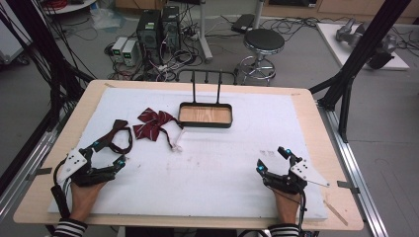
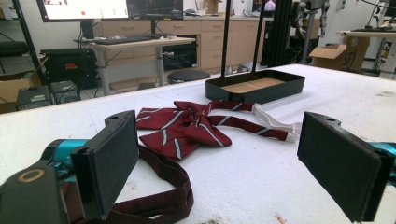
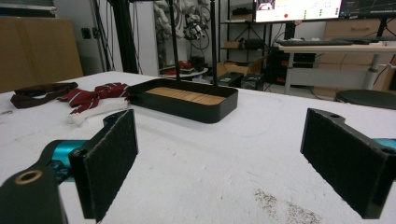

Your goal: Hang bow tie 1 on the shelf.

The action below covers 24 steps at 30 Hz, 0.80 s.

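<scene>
A dark red striped bow tie (image 1: 152, 123) (image 2: 187, 126) (image 3: 95, 95) lies on the white mat, left of the black tray (image 1: 205, 123) (image 2: 280, 88) (image 3: 219, 109) with a wooden floor. Its white strap (image 1: 177, 140) (image 2: 275, 122) trails toward the mat's middle. A dark maroon band (image 1: 121, 136) (image 2: 163, 191) (image 3: 39, 91) loops beside it. My left gripper (image 1: 109, 154) (image 2: 224, 163) rests at the near left, jaws open, its left finger over the maroon band. My right gripper (image 1: 272, 159) (image 3: 224, 163) rests at the near right, jaws open and empty.
The tray has a tall black handle frame (image 1: 206, 84) at the mat's far middle. The wooden table edge (image 1: 316, 118) borders the mat. Black frame posts (image 1: 356, 54) rise at right; a stool (image 1: 263, 44) and computers (image 1: 158, 29) stand beyond the table.
</scene>
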Available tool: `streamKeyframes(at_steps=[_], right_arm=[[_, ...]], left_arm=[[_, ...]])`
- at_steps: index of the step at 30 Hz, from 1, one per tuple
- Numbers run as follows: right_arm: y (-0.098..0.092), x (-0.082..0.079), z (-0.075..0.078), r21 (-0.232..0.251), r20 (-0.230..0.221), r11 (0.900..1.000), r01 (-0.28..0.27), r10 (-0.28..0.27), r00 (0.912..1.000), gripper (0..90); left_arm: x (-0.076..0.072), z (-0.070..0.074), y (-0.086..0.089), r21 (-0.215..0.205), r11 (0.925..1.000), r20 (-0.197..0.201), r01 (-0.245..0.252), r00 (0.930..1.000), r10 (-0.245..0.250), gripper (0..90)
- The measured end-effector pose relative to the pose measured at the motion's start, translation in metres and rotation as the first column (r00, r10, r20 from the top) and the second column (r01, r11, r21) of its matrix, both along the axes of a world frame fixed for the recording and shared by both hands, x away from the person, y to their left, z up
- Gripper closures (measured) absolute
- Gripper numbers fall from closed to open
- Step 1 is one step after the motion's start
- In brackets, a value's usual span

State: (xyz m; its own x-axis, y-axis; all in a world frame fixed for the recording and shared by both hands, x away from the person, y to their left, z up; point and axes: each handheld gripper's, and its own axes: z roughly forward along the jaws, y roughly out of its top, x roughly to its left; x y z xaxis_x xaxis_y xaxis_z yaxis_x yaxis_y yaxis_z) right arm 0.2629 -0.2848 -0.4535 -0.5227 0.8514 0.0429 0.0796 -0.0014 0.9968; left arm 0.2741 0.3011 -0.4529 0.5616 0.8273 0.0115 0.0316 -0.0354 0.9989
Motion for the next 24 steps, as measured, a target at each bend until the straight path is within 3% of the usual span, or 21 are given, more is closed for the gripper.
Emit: streamKeyframes(at_steps=[24], right_arm=[[0.0003,0.0007,0.0002,-0.003,-0.002,1.000,0.003,-0.003,1.0000,10.3]], left_arm=[[0.0029,0.0014,-0.0007,0.011,0.9999,-0.029,0.005,0.9996,-0.004,13.0]])
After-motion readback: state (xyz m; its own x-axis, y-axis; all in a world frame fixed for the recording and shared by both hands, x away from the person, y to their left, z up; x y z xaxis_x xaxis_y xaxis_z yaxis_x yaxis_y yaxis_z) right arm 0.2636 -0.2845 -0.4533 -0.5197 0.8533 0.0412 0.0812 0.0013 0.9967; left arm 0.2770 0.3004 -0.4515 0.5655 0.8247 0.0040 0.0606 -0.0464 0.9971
